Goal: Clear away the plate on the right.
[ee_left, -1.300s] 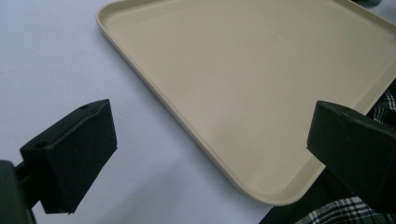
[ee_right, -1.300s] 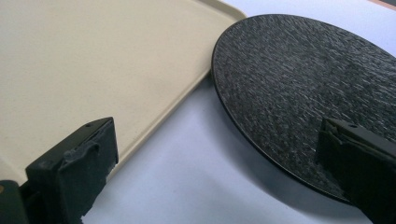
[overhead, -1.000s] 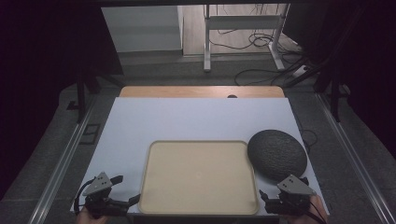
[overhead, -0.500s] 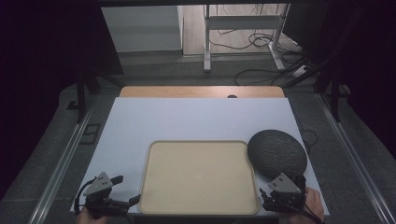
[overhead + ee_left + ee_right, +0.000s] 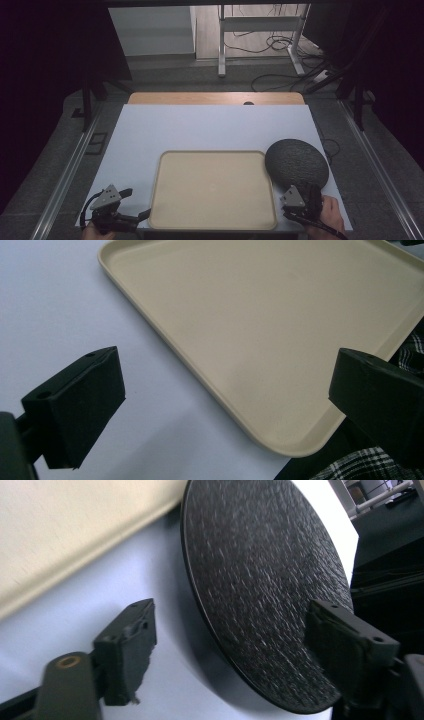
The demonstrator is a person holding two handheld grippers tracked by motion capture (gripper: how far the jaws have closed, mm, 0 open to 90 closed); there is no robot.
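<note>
Since a second ago, the right hand-held gripper [image 5: 299, 196] has edged up to the near rim of the dark round plate [image 5: 297, 163], and its jaws have just been closing.

From the high view, the plate lies on the white table [image 5: 200, 130] directly ahead of that gripper, just beside the beige tray [image 5: 212, 189]. The left hand-held gripper [image 5: 131, 205] sits spread wide at the tray's near left corner.

Its own view shows the tray corner [image 5: 280, 330] between the wide jaws, untouched.

On the right gripper view, the plate's [image 5: 265, 580] edge sits between the half-spread jaws, pads not yet pressing.
</note>
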